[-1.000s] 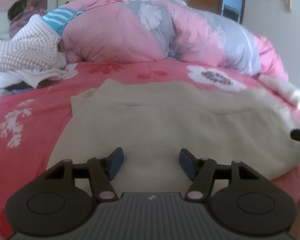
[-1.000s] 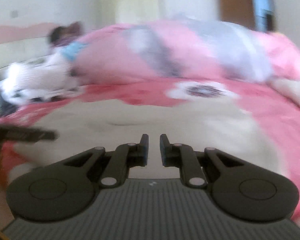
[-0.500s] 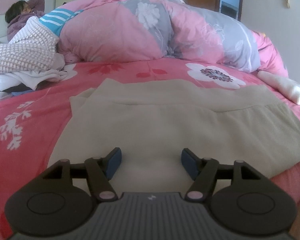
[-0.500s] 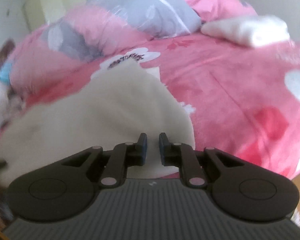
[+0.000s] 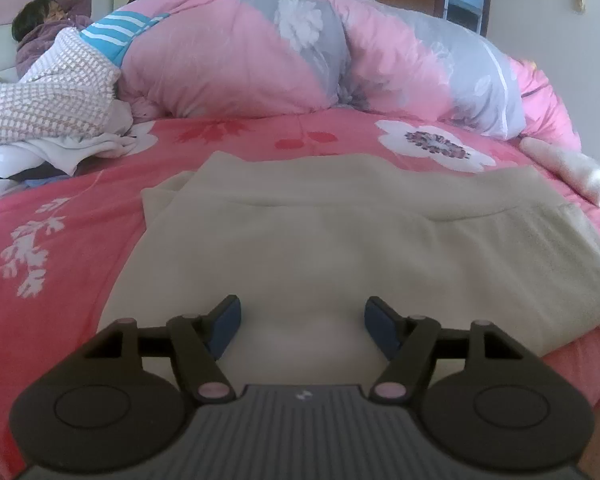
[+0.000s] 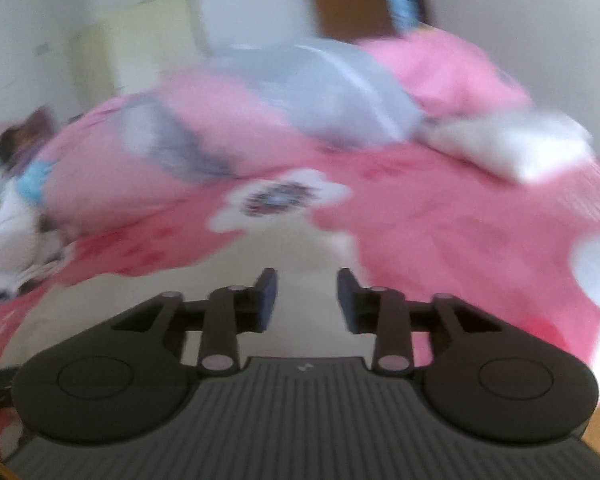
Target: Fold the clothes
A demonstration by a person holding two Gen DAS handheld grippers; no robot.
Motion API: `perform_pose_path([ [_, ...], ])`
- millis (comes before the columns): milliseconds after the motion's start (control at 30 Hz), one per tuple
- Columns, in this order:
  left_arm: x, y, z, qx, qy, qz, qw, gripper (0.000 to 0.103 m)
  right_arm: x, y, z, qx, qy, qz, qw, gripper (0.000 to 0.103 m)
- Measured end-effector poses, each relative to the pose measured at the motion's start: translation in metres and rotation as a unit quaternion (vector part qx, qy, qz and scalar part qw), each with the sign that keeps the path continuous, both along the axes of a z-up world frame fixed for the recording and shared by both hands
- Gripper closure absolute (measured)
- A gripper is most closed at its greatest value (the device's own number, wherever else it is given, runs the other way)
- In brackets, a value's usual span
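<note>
The beige garment (image 5: 340, 248) lies spread flat on the pink flowered bedsheet (image 5: 60, 248), near the bed's near edge. The left gripper (image 5: 302, 320) hangs over its near part, jaws spread wide, holding nothing. The right gripper (image 6: 307, 300), in a blurred view, stands partly open and empty above the garment's right end.

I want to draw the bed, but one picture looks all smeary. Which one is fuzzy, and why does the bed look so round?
Right wrist view: motion-smeared all over, so the quilt and the flower on the sheet look streaky; only the right gripper is fairly sharp. Left wrist view: clear, with the beige garment crisp beyond the left gripper. Both views: the fisheye lens bulges the bed.
</note>
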State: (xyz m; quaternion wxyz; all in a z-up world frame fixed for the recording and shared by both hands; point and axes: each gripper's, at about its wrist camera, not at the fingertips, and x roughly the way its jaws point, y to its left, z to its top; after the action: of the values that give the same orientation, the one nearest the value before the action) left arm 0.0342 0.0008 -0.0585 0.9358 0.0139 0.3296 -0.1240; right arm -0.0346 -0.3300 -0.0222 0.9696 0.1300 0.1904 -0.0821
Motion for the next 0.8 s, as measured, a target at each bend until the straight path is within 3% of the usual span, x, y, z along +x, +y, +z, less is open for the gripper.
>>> perform_pose_path([
  [233,0.004,0.0,0.005,0.008,0.019,0.009,0.9997,0.029,0.07,0.07,-0.004,-0.041,0.015,0.108,0.993,0.053],
  [400,-0.007,0.004,0.016,0.012,0.002,0.025,0.9996,0.029,0.101,0.117,-0.048,-0.12,0.073,0.147,0.979,0.043],
  [433,-0.012,0.006,0.02,0.009,-0.005,0.026,0.9996,0.029,0.1,0.124,-0.055,-0.148,0.064,0.149,0.976,0.042],
  [500,-0.022,0.012,0.027,-0.004,-0.018,0.026,0.9995,0.029,0.096,0.13,-0.055,-0.169,0.06,0.147,0.973,0.042],
  [567,-0.034,0.02,0.031,-0.022,-0.021,0.026,0.9992,0.029,0.098,0.126,-0.052,-0.151,0.067,0.15,0.975,0.042],
  [800,-0.063,0.053,0.021,-0.113,0.034,0.042,0.9922,0.035,0.096,0.123,-0.054,-0.148,0.061,0.154,0.975,0.042],
])
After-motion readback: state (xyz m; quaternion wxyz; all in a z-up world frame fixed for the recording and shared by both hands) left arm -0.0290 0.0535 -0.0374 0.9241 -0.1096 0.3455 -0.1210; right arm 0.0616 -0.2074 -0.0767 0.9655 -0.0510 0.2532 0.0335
